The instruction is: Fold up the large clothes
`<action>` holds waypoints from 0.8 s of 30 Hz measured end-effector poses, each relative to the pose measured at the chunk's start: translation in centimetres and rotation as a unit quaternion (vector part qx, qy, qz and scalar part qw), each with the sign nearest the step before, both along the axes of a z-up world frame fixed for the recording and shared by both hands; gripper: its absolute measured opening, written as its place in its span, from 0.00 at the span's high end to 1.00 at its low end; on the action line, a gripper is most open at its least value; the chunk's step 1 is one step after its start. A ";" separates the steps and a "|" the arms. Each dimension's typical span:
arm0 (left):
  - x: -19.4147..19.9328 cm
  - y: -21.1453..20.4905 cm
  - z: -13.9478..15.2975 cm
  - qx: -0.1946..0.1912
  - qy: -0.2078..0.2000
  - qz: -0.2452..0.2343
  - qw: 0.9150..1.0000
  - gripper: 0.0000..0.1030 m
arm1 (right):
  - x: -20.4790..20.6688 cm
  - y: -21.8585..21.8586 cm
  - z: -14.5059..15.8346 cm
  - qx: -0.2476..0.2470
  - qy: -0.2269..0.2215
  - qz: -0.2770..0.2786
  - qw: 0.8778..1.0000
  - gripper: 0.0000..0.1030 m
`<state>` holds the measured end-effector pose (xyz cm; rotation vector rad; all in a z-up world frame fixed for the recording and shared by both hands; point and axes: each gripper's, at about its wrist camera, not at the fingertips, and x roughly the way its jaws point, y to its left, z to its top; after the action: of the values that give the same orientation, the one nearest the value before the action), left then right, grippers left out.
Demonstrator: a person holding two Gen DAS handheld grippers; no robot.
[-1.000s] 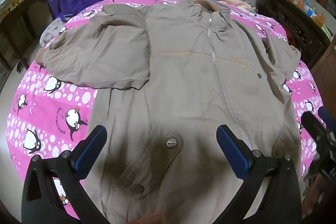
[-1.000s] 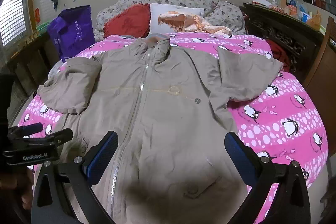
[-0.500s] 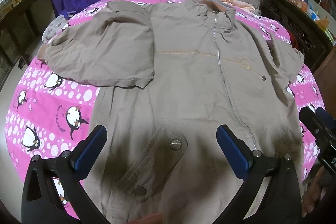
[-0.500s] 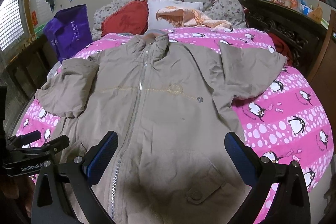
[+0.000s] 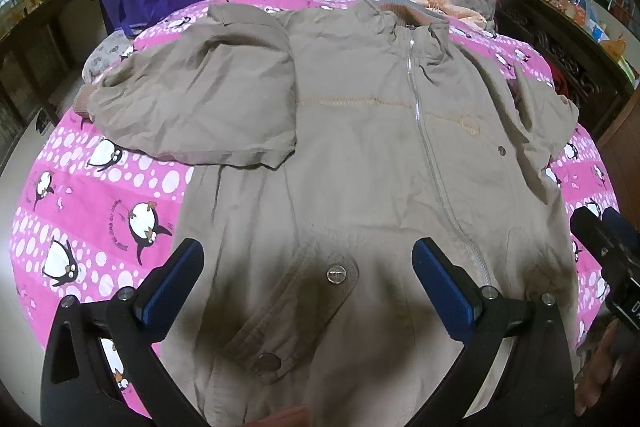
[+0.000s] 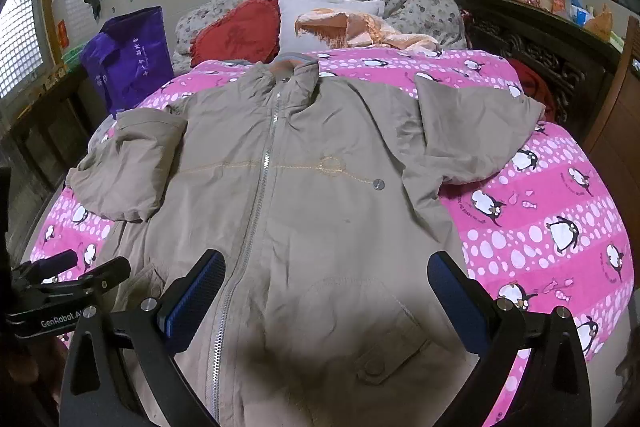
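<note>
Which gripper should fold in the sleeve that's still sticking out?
Probably the right gripper. The spread sleeve lies on its side of the jacket, while the left gripper hovers nearer the sleeve already folded in. Both are open and empty.

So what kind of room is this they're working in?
Most likely a home bedroom. The tan jacket lies spread on a bed with a pink penguin bedspread, a red heart-shaped cushion and white pillow sit at its head, and a cluttered dark wooden cabinet stands alongside.
</note>
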<state>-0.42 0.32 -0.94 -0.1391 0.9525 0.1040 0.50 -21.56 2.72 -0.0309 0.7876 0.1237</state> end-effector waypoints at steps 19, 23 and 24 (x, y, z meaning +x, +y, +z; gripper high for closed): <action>-0.5 -0.6 1.0 -0.008 -0.035 -0.030 0.999 0.00 | -0.3 -0.1 0.3 0.003 -0.002 -0.005 1.000 0.02; -0.7 0.1 0.7 -0.005 -0.034 -0.015 0.999 0.00 | -0.5 -0.1 0.3 0.004 -0.001 -0.005 1.000 0.02; -0.7 0.2 0.7 -0.006 -0.035 -0.013 0.999 0.00 | -0.5 0.0 0.2 0.004 0.000 -0.005 1.000 0.02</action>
<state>-1.16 0.51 -0.24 -0.1406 0.8858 0.0698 0.00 -21.60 2.95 -0.0196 0.7865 0.1183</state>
